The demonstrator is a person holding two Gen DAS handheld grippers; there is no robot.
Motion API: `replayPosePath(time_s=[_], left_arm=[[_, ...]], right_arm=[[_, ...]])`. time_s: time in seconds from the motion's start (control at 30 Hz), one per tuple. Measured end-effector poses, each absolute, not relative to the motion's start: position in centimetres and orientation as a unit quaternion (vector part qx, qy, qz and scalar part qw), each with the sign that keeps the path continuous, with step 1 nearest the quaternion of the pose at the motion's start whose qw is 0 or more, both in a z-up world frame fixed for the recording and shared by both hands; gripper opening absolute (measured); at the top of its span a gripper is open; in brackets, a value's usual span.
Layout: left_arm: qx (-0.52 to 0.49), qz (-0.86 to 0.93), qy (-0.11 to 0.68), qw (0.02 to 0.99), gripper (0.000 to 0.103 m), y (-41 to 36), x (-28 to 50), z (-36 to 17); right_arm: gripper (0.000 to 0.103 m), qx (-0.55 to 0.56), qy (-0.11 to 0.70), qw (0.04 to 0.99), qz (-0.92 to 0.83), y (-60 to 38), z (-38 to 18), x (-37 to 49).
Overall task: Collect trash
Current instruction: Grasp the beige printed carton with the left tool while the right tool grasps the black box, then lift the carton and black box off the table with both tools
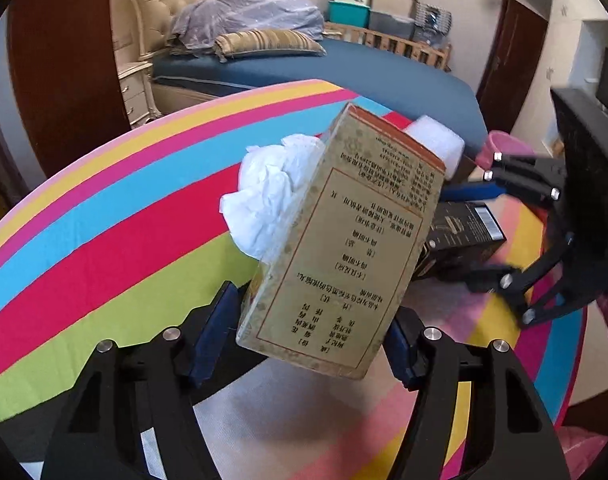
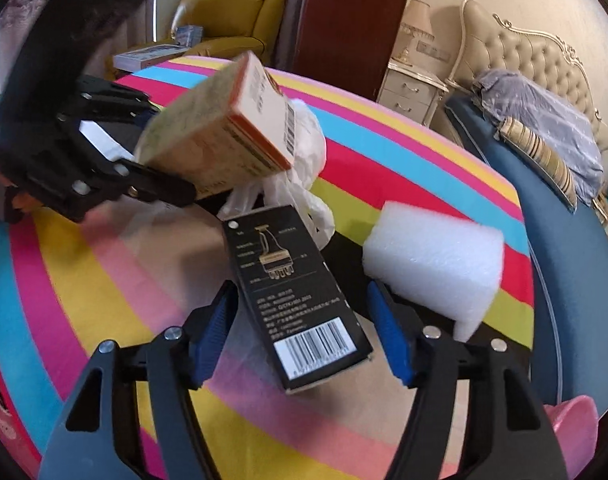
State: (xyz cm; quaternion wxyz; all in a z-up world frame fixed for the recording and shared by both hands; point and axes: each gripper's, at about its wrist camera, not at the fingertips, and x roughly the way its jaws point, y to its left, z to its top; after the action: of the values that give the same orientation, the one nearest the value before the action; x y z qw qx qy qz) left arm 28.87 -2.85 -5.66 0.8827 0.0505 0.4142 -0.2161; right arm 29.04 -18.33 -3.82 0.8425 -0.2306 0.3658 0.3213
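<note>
Left tool (image 1: 311, 340) clamped on the tan carton (image 1: 339, 248), blue pads pressed to both narrow sides, carton lifted off the striped counter (image 1: 104, 248). Long axis tilted up and away from the tool, leaning right, orange-edged end on top. Printed Chinese text in a red frame, upside down, too small to read. Crumpled white plastic bag (image 1: 268, 196) just behind, partly hidden by the carton.

Right tool (image 2: 304, 336) spread wide around the black box (image 2: 296, 292), pads clear of its sides. Box lengthwise between the fingers, barcode end nearest, a gold device diagram above; small print illegible. White foam block (image 2: 435, 268) just beside the right finger. Far edge of the tan carton blurred here.
</note>
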Motion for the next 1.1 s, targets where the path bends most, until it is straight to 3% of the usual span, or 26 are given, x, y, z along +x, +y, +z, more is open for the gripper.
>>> replayPosePath(time_s=[0.1,0.17,0.2,0.23,0.3,0.7,0.87,0.9,0.97,1.0,1.03,1.1], left_arm=[[0.051,-0.206,0.42,0.882,0.073,-2.8,29.2,-6.3],[0.044,-0.205,0.424,0.881,0.074,-3.0,29.3,-6.6],[0.039,-0.209,0.423,0.881,0.072,-3.1,29.1,-6.6],[0.038,-0.208,0.419,0.883,0.057,-2.9,28.8,-6.5],[0.045,-0.199,0.408,0.89,0.054,-3.1,28.0,-6.1],[0.033,-0.14,0.347,0.927,0.051,-2.8,19.1,-4.5],[0.036,-0.137,0.358,0.923,0.05,-3.0,17.0,-5.5],[0.03,-0.136,0.357,0.924,0.051,-2.9,16.8,-5.4],[0.025,-0.131,0.356,0.925,0.065,-2.8,16.9,-5.2],[0.023,-0.132,0.357,0.924,0.083,-2.9,17.0,-5.2],[0.018,-0.133,0.357,0.924,0.089,-2.9,17.2,-5.1],[0.02,-0.13,0.361,0.923,0.089,-3.3,18.0,-5.1]], right_arm=[[0.059,-0.227,0.367,0.843,0.32,-18.1,-4.2,28.9],[0.055,-0.228,0.366,0.845,0.315,-17.9,-4.2,28.6],[0.05,-0.229,0.366,0.846,0.314,-17.9,-4.1,28.2],[0.047,-0.229,0.364,0.848,0.311,-17.9,-4.0,27.9],[0.038,-0.221,0.363,0.854,0.302,-18.1,-3.9,27.3],[0.037,-0.162,0.34,0.899,0.223,-19.0,-3.0,21.2],[0.037,-0.141,0.336,0.908,0.206,-19.5,-2.9,18.3],[0.037,-0.136,0.336,0.909,0.205,-19.7,-3.0,17.8],[0.037,-0.128,0.338,0.91,0.205,-19.9,-3.2,17.2],[0.038,-0.123,0.339,0.91,0.206,-20.1,-3.3,16.8],[0.038,-0.119,0.339,0.91,0.206,-20.3,-3.3,16.7],[0.038,-0.111,0.339,0.911,0.208,-20.6,-3.4,16.5]])
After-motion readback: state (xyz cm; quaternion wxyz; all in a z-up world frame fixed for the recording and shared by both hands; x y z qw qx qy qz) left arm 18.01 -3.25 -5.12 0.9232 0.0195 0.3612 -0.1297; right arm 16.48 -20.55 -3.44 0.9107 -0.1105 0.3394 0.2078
